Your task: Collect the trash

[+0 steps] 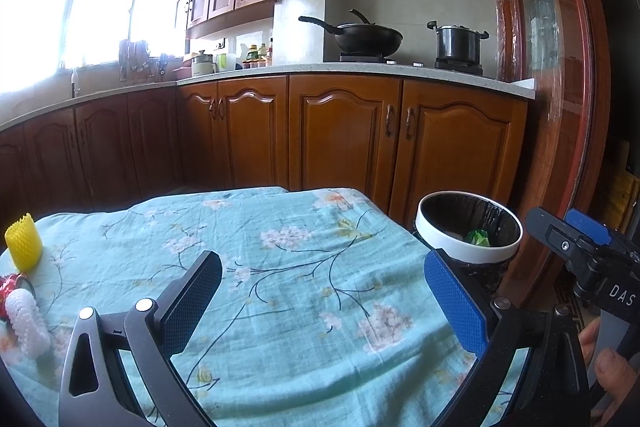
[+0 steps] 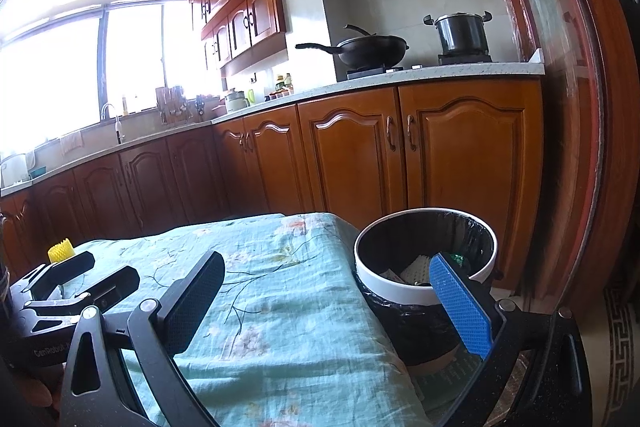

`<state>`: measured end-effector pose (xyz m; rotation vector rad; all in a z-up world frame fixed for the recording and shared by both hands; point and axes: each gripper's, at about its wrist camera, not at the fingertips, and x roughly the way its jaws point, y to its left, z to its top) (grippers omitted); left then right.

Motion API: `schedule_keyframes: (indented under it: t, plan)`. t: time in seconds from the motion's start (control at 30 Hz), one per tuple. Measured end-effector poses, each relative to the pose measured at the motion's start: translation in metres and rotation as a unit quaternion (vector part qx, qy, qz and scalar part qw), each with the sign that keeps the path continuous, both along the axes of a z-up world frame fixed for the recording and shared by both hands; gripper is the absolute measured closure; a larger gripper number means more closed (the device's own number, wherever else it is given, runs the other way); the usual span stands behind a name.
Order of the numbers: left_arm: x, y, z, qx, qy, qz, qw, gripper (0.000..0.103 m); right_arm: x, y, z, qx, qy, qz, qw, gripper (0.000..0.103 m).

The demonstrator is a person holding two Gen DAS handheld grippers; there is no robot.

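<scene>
A table with a light blue flowered cloth (image 1: 280, 267) fills the foreground. At its left lie a yellow foam net sleeve (image 1: 23, 242), a white foam net sleeve (image 1: 28, 321) and a red wrapper (image 1: 10, 285). A white-rimmed trash bin (image 1: 468, 227) with a black liner stands off the table's right edge; green and white trash lies inside it (image 2: 416, 269). My left gripper (image 1: 324, 307) is open and empty above the cloth. My right gripper (image 2: 332, 307) is open and empty, over the table's right edge beside the bin (image 2: 424, 259). The yellow sleeve shows far left in the right wrist view (image 2: 61, 250).
Wooden kitchen cabinets (image 1: 344, 131) run behind the table. A wok (image 1: 368, 37) and a pot (image 1: 458, 43) stand on the stove. A wooden door frame (image 1: 560, 107) rises at the right. The other gripper shows at the right edge of the left wrist view (image 1: 580, 247).
</scene>
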<state>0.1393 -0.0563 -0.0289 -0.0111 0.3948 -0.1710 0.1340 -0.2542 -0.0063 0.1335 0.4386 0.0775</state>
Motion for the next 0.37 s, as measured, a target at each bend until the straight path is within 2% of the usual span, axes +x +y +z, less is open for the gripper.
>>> schedule_keyframes:
  t: [0.37]
  plan:
    - [0.0036,0.0079,-0.0025,-0.002,0.006,0.004,1.0,0.001,0.0068,0.0061,-0.0071,-0.001,0.013,0.002,1.0,0.0]
